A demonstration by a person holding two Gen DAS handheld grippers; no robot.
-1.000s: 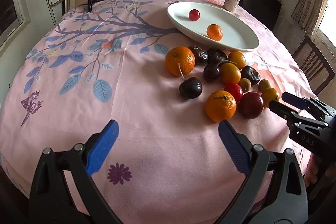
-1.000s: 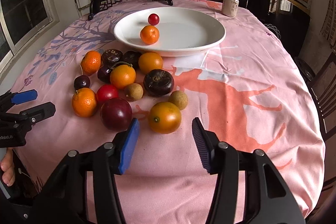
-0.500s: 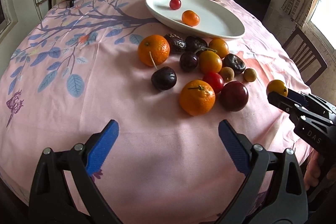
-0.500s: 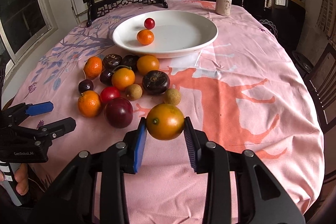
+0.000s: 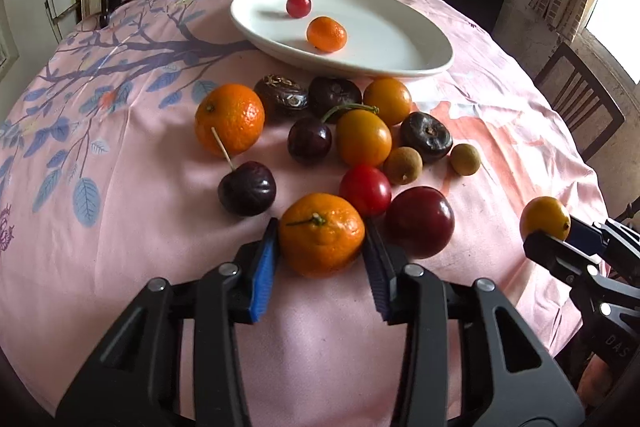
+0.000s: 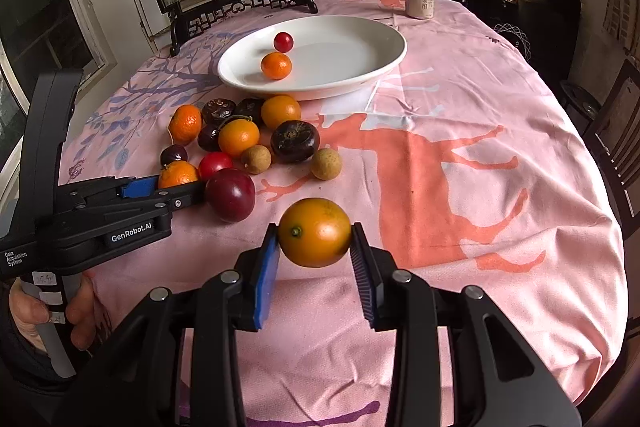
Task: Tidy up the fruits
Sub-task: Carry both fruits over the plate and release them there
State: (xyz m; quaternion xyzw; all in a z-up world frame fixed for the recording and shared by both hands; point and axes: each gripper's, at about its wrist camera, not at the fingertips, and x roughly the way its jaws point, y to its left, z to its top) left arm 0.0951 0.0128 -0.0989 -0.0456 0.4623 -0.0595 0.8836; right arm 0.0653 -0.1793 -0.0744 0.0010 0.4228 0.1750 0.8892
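On my left gripper (image 5: 322, 251) the fingers are closing around a stemmed mandarin (image 5: 321, 233) at the near edge of the fruit pile — both blue pads sit against its sides, and it rests on the pink cloth of the desk (image 5: 120, 227). A dark red plum (image 5: 420, 221) lies just beside it on the right, a cherry (image 5: 247, 188) on the left. My right gripper (image 6: 314, 251) has a smooth orange fruit (image 6: 315, 231) pinched between its fingers, lifted clear of the cloth, well short of the white plate (image 6: 360, 75). That plate holds a small mandarin (image 6: 276, 65) and a red cherry tomato (image 6: 283, 41) — apart from the pile.
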